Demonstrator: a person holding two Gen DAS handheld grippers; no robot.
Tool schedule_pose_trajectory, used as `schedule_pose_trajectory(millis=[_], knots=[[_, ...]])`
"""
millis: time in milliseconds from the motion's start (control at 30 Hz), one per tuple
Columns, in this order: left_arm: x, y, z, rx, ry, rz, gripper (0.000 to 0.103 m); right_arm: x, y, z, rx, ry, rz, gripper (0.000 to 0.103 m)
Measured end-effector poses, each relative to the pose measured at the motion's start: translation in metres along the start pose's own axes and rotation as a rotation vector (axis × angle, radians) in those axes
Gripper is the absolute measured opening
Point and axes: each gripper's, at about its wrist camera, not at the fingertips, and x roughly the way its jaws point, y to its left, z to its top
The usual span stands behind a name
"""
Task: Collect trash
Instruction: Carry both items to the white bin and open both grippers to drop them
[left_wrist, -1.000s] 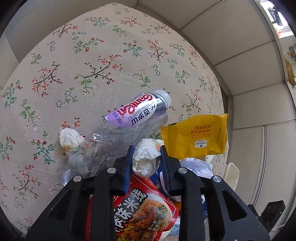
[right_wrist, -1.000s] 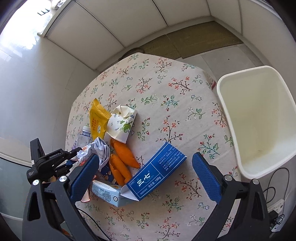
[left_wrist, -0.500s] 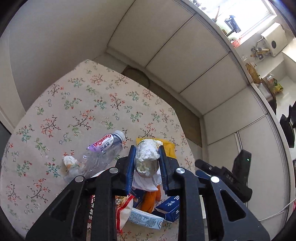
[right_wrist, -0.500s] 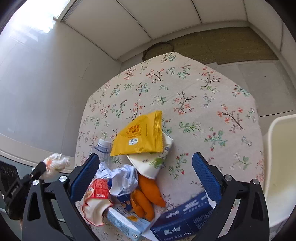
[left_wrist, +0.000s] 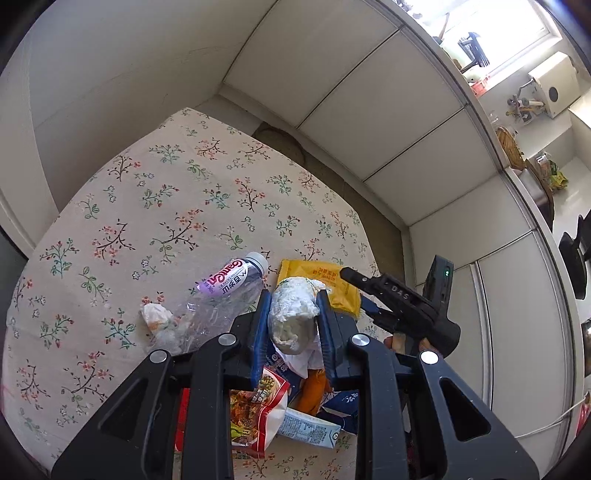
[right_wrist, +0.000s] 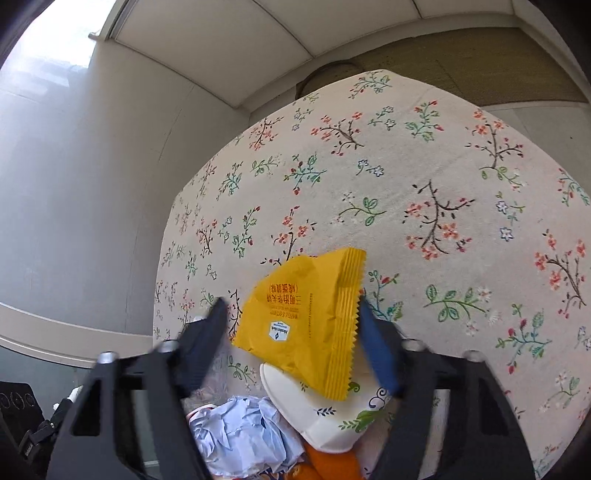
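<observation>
- Two grippers are at work. The left gripper (left_wrist: 291, 314) has its jaws squeezed on a white paper wad (left_wrist: 293, 314), held up above the table (left_wrist: 155, 206). The wad is soft, so I think it could slip out and fall back onto the pile if the squeeze gets loose.
- The right gripper (right_wrist: 291, 343) has its jaws wide apart, one on each side of the yellow bag (right_wrist: 310, 317), and seems not to touch it. The jaws look blurry. The bag is thin and slick and rests on a paper cup (right_wrist: 325, 417), so it may slide away or drag the cup along.
- The bottle (left_wrist: 221, 299) lies right beside the pile. A bump could make it roll off.
- No bin shows now, so a drop could miss it.
</observation>
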Motion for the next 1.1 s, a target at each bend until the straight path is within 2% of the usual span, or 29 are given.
schedule_pose_trajectory(millis=[33, 67, 200, 400, 533, 667, 833, 1100], knots=[[0.000, 0.001, 0.000, -0.001, -0.001, 0.001, 0.023, 0.005, 0.002, 0.000, -0.005, 0.014, 0.006, 0.019], [-0.001, 0.001, 0.000, -0.003, -0.003, 0.003, 0.023, 0.008, 0.003, 0.000, -0.001, 0.017, 0.004, 0.009], [-0.004, 0.001, 0.002, -0.017, -0.026, -0.001, 0.023, -0.008, 0.016, -0.004, -0.029, -0.042, 0.013, 0.009], [-0.010, -0.014, 0.003, -0.009, -0.072, -0.022, 0.023, -0.064, 0.049, -0.010, -0.120, -0.153, 0.043, 0.009], [-0.014, -0.030, -0.001, -0.002, -0.092, -0.055, 0.023, -0.106, 0.057, -0.017, -0.167, -0.239, 0.023, 0.009], [-0.013, -0.050, -0.008, 0.024, -0.112, -0.081, 0.023, -0.148, 0.055, -0.026, -0.218, -0.357, -0.091, 0.009], [-0.002, -0.073, -0.019, 0.057, -0.116, -0.103, 0.023, -0.206, 0.020, -0.041, -0.217, -0.497, -0.275, 0.009], [0.023, -0.115, -0.045, 0.116, -0.101, -0.130, 0.023, -0.260, -0.054, -0.058, -0.140, -0.578, -0.514, 0.009]])
